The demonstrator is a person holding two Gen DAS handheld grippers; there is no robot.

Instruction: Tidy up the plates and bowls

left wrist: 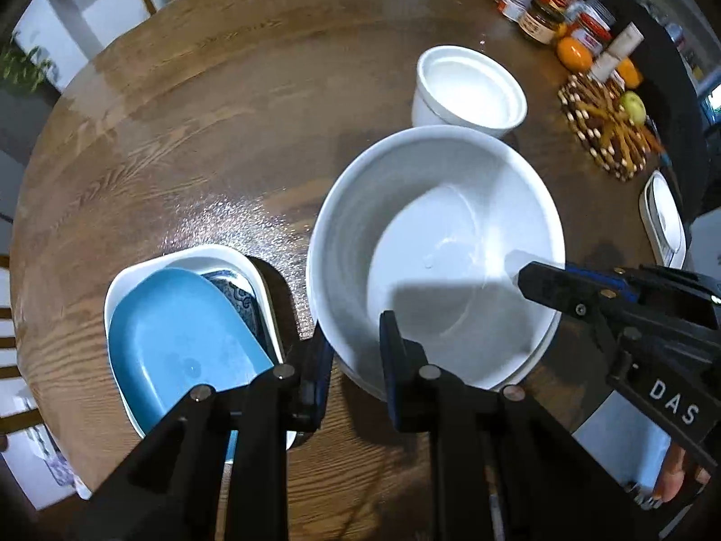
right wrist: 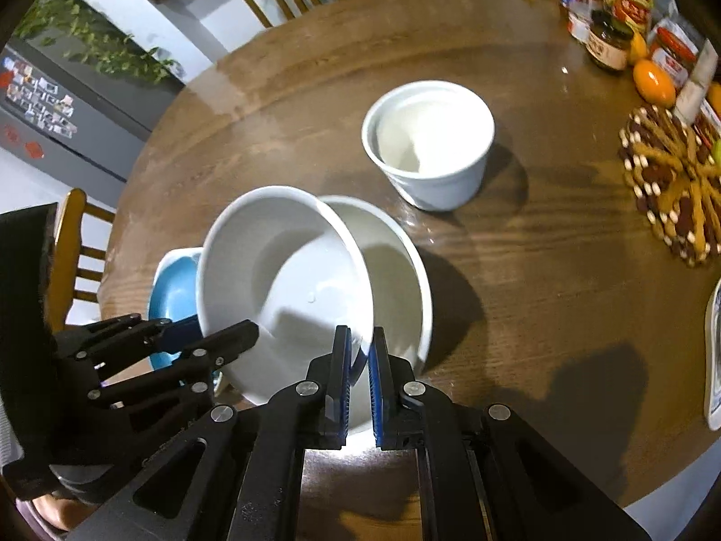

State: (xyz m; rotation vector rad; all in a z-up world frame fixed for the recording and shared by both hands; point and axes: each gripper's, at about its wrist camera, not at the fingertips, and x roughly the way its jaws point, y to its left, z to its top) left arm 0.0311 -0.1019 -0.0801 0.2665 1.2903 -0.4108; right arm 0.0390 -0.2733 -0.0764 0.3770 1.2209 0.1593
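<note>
Bowls mostly sorted: both grippers, left gripper point(left wrist: 356, 351) and right gripper point(right wrist: 359, 363), pinch the big white bowl's point(right wrist: 288, 279) rim, tilted over its twin point(right wrist: 396, 270). Blue plate point(left wrist: 180, 338) sits stacked; the small white bowls point(right wrist: 428, 144) look nested already.

Round wooden table point(right wrist: 518, 297). Near left: white dish point(left wrist: 118, 284) holding blue plate point(left wrist: 180, 342). Centre: large white bowls point(left wrist: 536, 351). Far: small white bowl point(right wrist: 428, 144). Right: woven trivet point(right wrist: 671, 185), jars point(right wrist: 608, 45), orange point(right wrist: 653, 81).
</note>
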